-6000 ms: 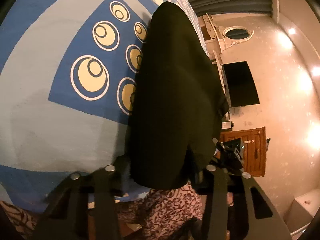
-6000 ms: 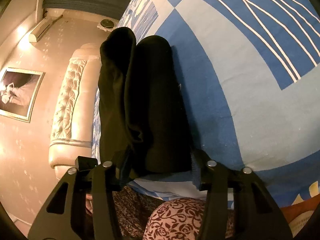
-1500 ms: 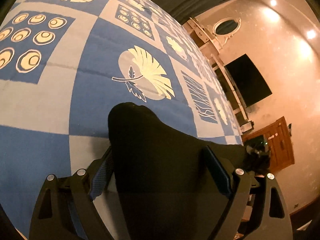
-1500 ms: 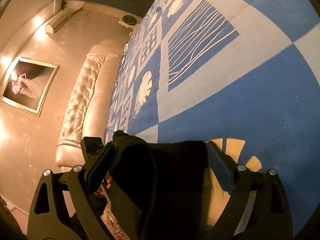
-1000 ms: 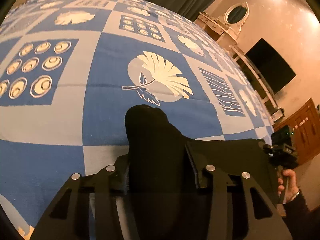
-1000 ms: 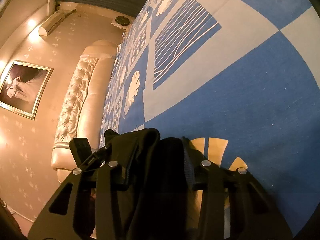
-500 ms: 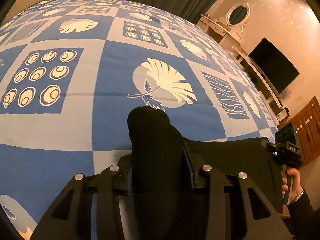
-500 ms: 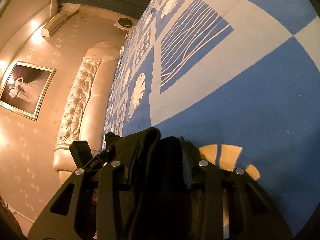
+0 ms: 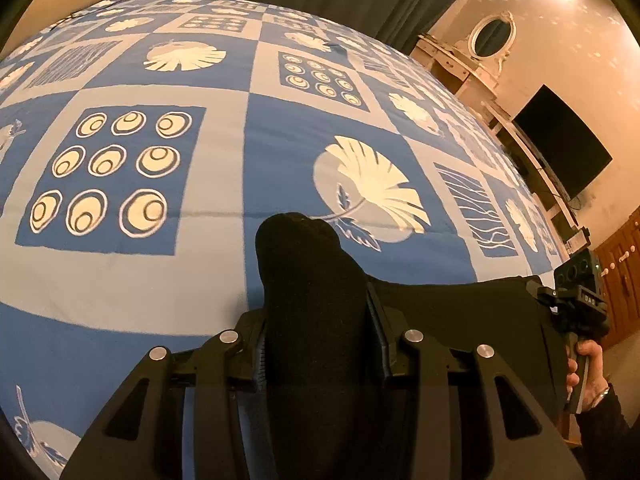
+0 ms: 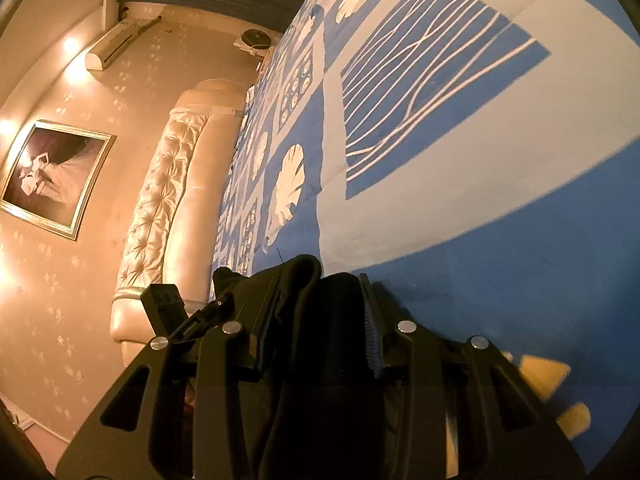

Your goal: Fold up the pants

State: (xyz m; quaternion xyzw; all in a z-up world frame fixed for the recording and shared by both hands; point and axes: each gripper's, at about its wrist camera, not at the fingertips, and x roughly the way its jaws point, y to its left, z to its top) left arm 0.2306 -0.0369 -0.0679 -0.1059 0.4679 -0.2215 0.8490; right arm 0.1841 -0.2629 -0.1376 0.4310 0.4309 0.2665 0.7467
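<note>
Since six seconds ago the black pants [image 9: 312, 280] went from long and draped to a short bunch. Left gripper [image 9: 316, 324] and right gripper [image 10: 320, 320] each pinch a fold between their fingers, above the blue bedspread [image 9: 240, 152].

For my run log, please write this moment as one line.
step: fold | left gripper: shut on black pants | right gripper: shut on black pants | surface: blue patterned bedspread

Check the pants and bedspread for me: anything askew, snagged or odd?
Nothing stands out. The black pants hang bunched between the left hand-held gripper and right hand-held gripper, each clamped on a thick wad of fabric. The blue patterned bedspread lies smooth.
</note>
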